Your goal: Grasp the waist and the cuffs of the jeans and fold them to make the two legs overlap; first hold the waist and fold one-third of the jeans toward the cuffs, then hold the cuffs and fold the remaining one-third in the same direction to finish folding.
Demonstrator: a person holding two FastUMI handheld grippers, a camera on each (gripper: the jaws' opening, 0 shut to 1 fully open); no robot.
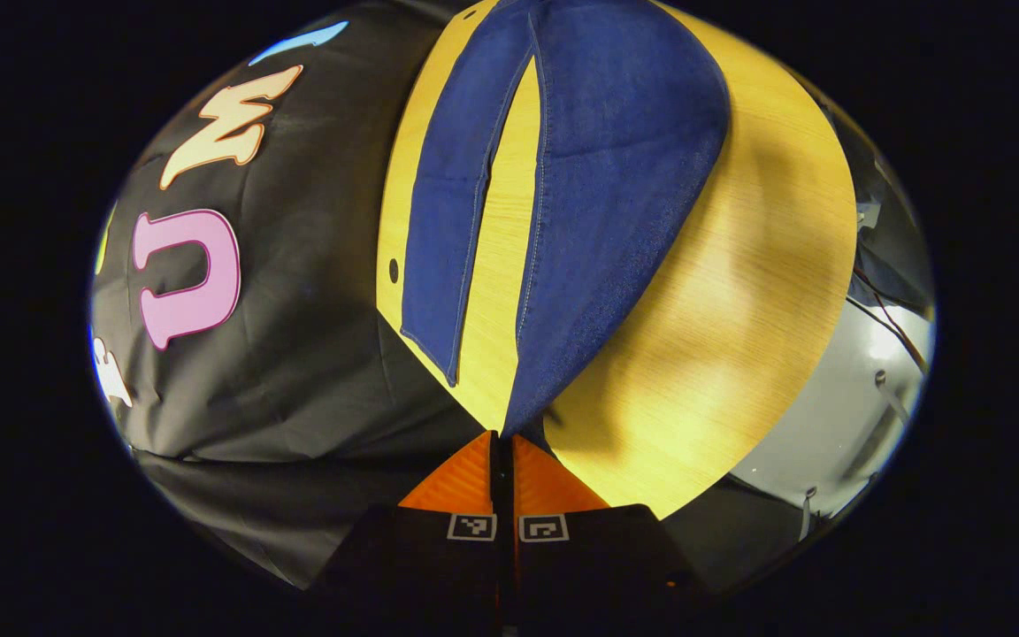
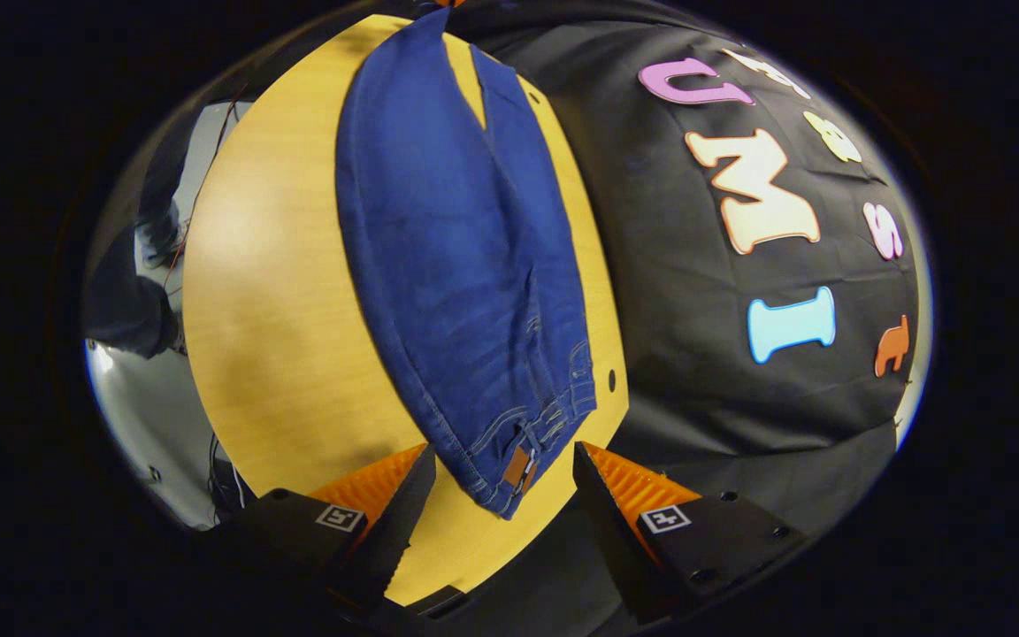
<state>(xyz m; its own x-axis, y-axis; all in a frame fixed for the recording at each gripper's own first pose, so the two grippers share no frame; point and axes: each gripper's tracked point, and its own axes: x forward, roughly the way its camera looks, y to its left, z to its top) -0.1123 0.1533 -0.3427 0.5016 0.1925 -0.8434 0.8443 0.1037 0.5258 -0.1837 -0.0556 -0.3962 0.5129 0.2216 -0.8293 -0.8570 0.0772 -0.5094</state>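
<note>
Jeans (image 2: 465, 248) spread along worktop (image 2: 279, 292), legs not yet overlapped. Left gripper (image 1: 502, 442) jaws pinched on cuff; right gripper (image 2: 501, 469) jaws wide, straddling waist for grasping.

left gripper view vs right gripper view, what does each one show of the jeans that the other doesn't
Left gripper view: the cuff end, legs split with a strip of table between them, left claw shut on the nearer cuff. Right gripper view: the waist with its brown patch, right claw open around that corner. Both: the blue jeans flat on the wooden table, black booth cloth beside it.
</note>
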